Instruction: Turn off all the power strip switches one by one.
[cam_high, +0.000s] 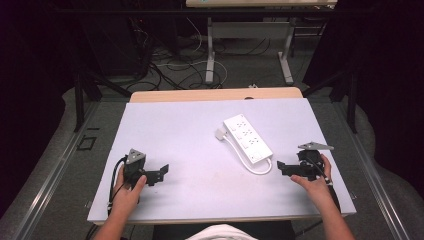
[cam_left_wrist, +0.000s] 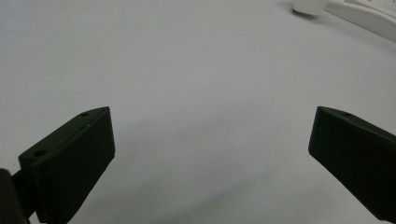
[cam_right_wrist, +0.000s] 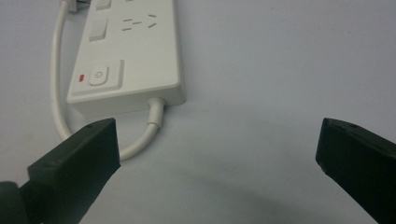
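At the left of the white table (cam_high: 165, 130), the left gripper (cam_high: 159, 174) rests low on the surface in the person's left hand (cam_high: 127, 190), its jaws spread wide with nothing but bare tabletop between them. Toward the middle and a little right lies a white power strip (cam_high: 247, 138), set diagonally, flat on the table, with its plug (cam_high: 220, 134) just beside its far left edge and its white cord (cam_high: 250, 164) looping out of the near end and running back along the strip's left side. In the right gripper view the near end shows a power button (cam_right_wrist: 98, 75) with a small red mark beside it, and the cord leaves the casing at a short stiff collar. The strip is probably a light, rigid plastic body with smooth, somewhat slippery faces; gripping it across its narrow width near the middle would likely hold it level, while pulling on the springy cord would probably swing it. At the right, the right gripper (cam_high: 281, 167), held in the right hand (cam_high: 312, 181), sits near the cord loop without touching it, jaws likewise wide apart and holding nothing.
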